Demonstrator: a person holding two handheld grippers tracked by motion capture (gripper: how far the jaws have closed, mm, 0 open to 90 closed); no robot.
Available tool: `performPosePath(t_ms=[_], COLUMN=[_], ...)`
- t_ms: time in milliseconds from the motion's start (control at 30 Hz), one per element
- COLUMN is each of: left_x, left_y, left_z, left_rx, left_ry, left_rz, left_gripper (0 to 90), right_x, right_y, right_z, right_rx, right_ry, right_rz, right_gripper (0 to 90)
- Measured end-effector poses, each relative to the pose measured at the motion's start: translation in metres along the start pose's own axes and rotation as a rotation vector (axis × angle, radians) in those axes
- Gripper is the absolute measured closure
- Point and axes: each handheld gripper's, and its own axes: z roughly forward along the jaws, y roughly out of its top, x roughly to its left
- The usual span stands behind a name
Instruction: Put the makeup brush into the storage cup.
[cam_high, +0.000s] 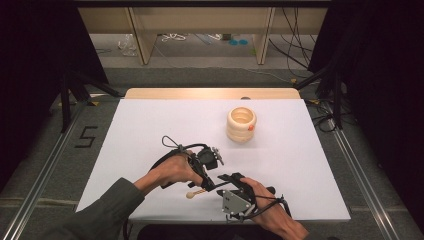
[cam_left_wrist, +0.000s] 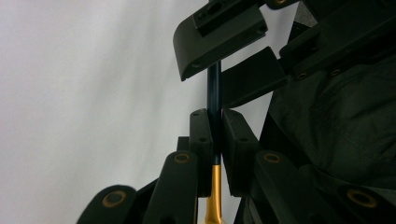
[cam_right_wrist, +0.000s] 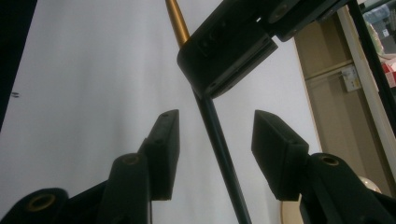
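Near the six o'clock edge of the white table (cam_high: 150, 130), slightly left of centre in the high view, the left gripper (cam_high: 209, 176) is held in the person's left hand (cam_high: 172, 171), its jaws pressed together on a slim tool (cam_high: 196, 193) — a stick with a dark shaft and a golden-tan handle ending in a small rounded knob. In the left gripper view the dark shaft (cam_left_wrist: 214, 109) runs straight up between the two closed black jaws, with the golden part showing below them at six o'clock. Just to the right, the right gripper (cam_high: 231, 178) sits in the person's right hand (cam_high: 270, 205), with its grey three-cornered plate on top; its jaws are spread, one on each side of the shaft without touching it — the right gripper view shows the dark shaft (cam_right_wrist: 224, 158) slanting through the gap between them, and the left gripper's closed jaws above at twelve o'clock. Farther right and well apart, toward one o'clock on the table, stands a cream ribbed cup (cam_high: 241, 124) with a small orange mark on its side.
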Motion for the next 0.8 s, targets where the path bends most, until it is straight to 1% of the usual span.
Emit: performPosePath(t_ms=[67, 100, 133, 167, 233, 333, 400, 433, 467, 500, 533, 600, 633, 700, 733, 800], left_x=[0.0002, 0.0001, -0.0002, -0.0003, -0.0004, -0.0002, -0.0005, -0.0006, -0.0006, -0.0005, -0.0003, -0.0006, -0.0007, -0.001, -0.001, -0.0006], left_y=[0.0003, 0.0005, 0.0007, 0.0009, 0.001, 0.0012, 0.0014, 0.0015, 0.0015, 0.0015, 0.0015, 0.0015, 0.0016, 0.0016, 0.0016, 0.0017], left_z=[0.0004, 0.0005, 0.0008, 0.0006, 0.0011, 0.0012, 0.0012, 0.0014, 0.0015, 0.0016, 0.0016, 0.0015, 0.0015, 0.0016, 0.0016, 0.0017], left_rx=[0.004, 0.009, 0.012, 0.019, 0.019, 0.02, 0.02, 0.019, 0.019, 0.02, 0.02, 0.017, 0.019, 0.024, 0.025, 0.023], left_ry=[0.001, 0.0, -0.005, -0.007, -0.005, -0.005, -0.005, -0.007, -0.007, -0.006, -0.007, -0.008, -0.011, -0.011, -0.011, -0.008], left_rz=[0.002, 0.005, 0.005, 0.008, 0.009, 0.01, 0.011, 0.009, 0.01, 0.01, 0.011, 0.008, 0.011, 0.01, 0.009, 0.009], left_gripper=[83.1, 83.1, 83.1, 83.1, 83.1, 83.1, 83.1, 83.1, 83.1, 83.1, 83.1, 83.1, 83.1, 83.1, 83.1, 83.1], right_x=[-0.0002, 0.0009, 0.0006, 0.0014, 0.0014, 0.0011, 0.0004, 0.0012, 0.0019, 0.0015, 0.0016, 0.0015, 0.0012, 0.0021, 0.0007, 0.0003], right_y=[-0.0002, -0.0004, -0.0005, -0.0003, -0.0001, 0.0001, 0.0005, 0.0007, 0.0007, 0.0011, 0.0012, 0.0013, 0.0014, 0.0014, 0.0014, 0.0012], right_z=[0.0006, 0.0004, 0.0009, 0.0012, 0.0012, 0.0016, 0.0019, 0.0018, 0.0018, 0.0018, 0.0016, 0.0016, 0.0018, 0.0016, 0.0021, 0.0021], right_rx=[0.005, 0.013, 0.014, 0.015, 0.018, 0.016, 0.017, 0.023, 0.028, 0.032, 0.034, 0.035, 0.031, 0.042, 0.026, 0.024], right_ry=[0.007, 0.006, 0.01, 0.009, 0.011, 0.018, 0.011, 0.011, 0.022, 0.025, 0.019, 0.023, 0.018, 0.029, 0.01, 0.011], right_rz=[-0.01, 0.002, -0.012, -0.003, -0.008, -0.024, -0.045, -0.034, -0.03, -0.038, -0.04, -0.04, -0.047, -0.036, -0.057, -0.063], right_gripper=[55.6, 56.5, 57.7, 58.5, 60.4, 62.6, 64.0, 64.7, 65.6, 66.2, 66.9, 68.0, 68.5, 69.5, 70.1, 70.7])
